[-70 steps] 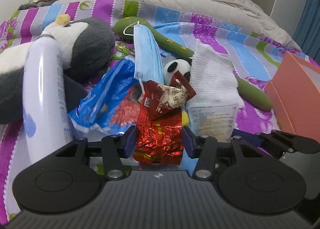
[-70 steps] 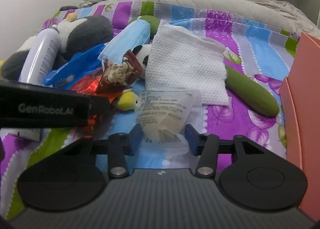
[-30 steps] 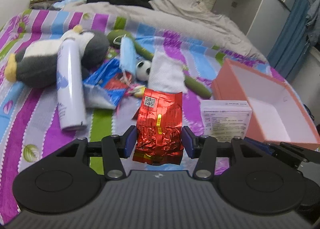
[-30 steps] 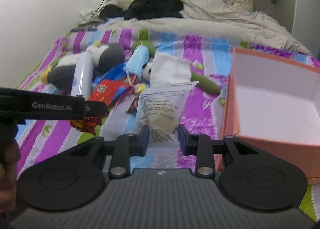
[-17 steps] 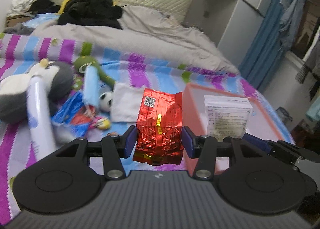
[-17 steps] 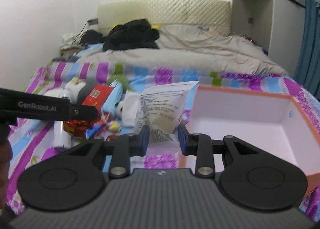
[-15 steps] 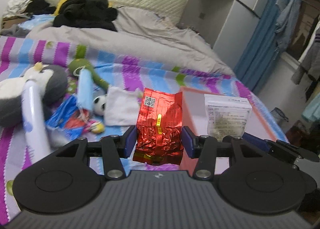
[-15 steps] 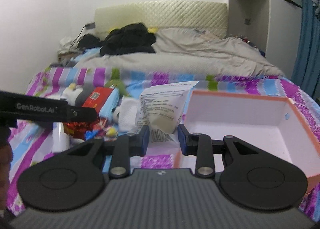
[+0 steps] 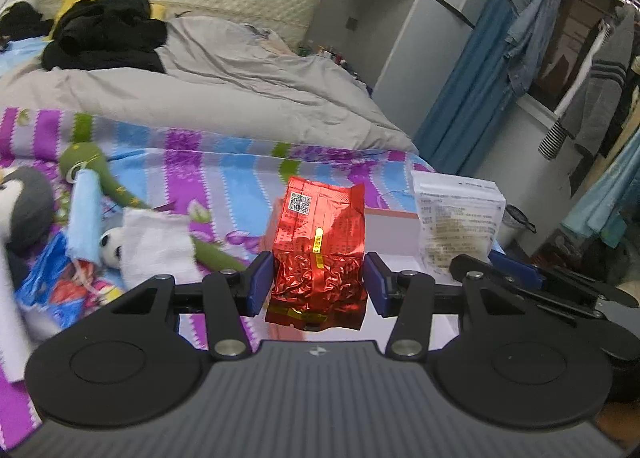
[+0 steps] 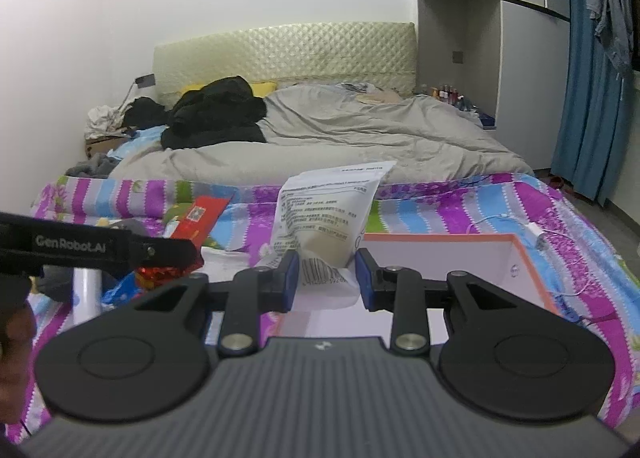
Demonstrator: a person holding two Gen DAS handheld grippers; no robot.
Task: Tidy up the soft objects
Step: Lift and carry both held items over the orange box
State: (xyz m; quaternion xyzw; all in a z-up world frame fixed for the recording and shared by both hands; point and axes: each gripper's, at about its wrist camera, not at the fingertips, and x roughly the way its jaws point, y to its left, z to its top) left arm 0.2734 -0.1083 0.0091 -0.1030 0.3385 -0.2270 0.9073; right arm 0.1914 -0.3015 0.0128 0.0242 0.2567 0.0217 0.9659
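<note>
My left gripper point(image 9: 318, 284) is shut on a red foil packet point(image 9: 320, 246) and holds it in the air over the near edge of the orange box point(image 9: 390, 232). My right gripper point(image 10: 325, 278) is shut on a white printed pouch point(image 10: 326, 213) and holds it above the orange box point(image 10: 520, 258), whose white inside shows. The pouch also shows in the left wrist view point(image 9: 456, 225), to the right of the red packet. The red packet shows at the left of the right wrist view point(image 10: 196, 217).
On the striped sheet at the left lie a green plush point(image 9: 100, 177), a blue face mask point(image 9: 86, 213), a white cloth point(image 9: 156, 246), a small panda ball point(image 9: 107, 246), a blue wrapper point(image 9: 52, 282) and a penguin plush point(image 9: 24, 205). A grey duvet point(image 10: 340, 137) covers the far bed.
Both grippers have lifted off the pile with their packets and swung right, over the orange box. The pile now lies to the left.
</note>
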